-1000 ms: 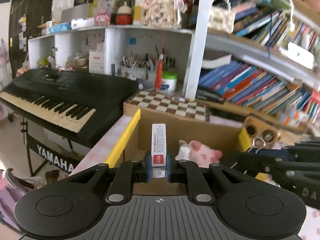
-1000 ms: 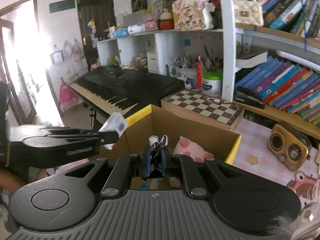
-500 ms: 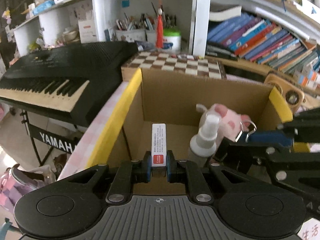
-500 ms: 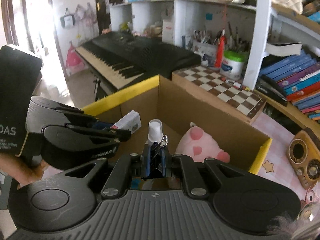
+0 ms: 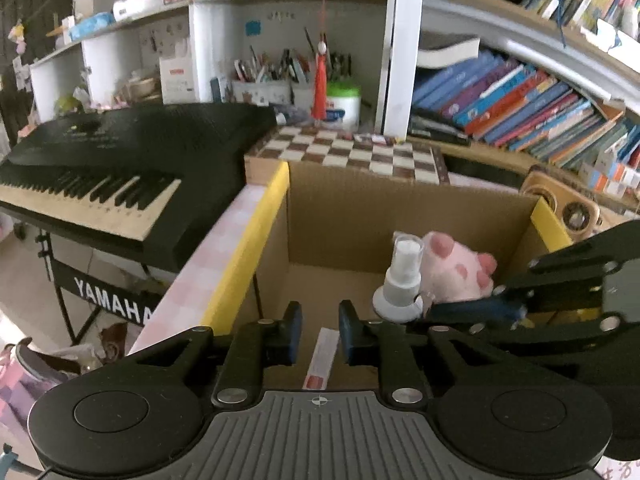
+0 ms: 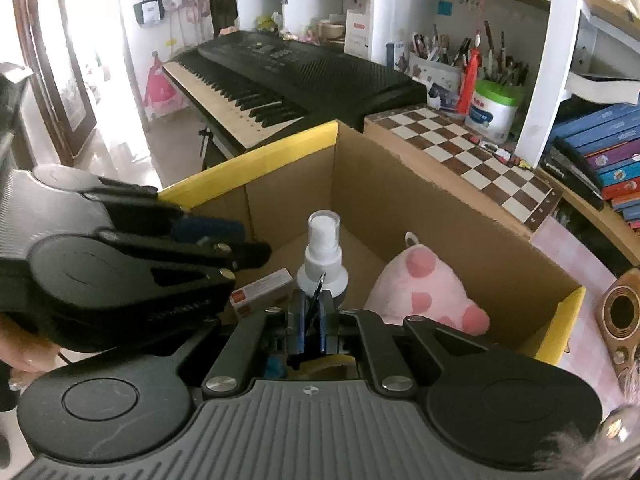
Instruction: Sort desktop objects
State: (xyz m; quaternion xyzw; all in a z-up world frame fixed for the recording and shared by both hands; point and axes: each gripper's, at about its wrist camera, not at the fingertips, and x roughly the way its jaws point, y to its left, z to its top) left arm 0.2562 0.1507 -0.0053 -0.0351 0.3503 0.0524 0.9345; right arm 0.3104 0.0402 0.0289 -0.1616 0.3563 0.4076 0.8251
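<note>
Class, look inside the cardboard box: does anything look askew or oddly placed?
Nothing is spilled or damaged. The small white carton lies flat in the box, and the spray bottle dangles by its clip from the right gripper, beside the pink plush.

Yellow-rimmed brown box [image 5: 276, 192], pink-spotted plush [image 5: 456, 268]

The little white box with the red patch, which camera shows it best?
The right wrist view. There the small white box lies in the cardboard box, its long side and red-marked end showing. The left wrist view shows only a narrow strip of it below the opening left gripper.
</note>
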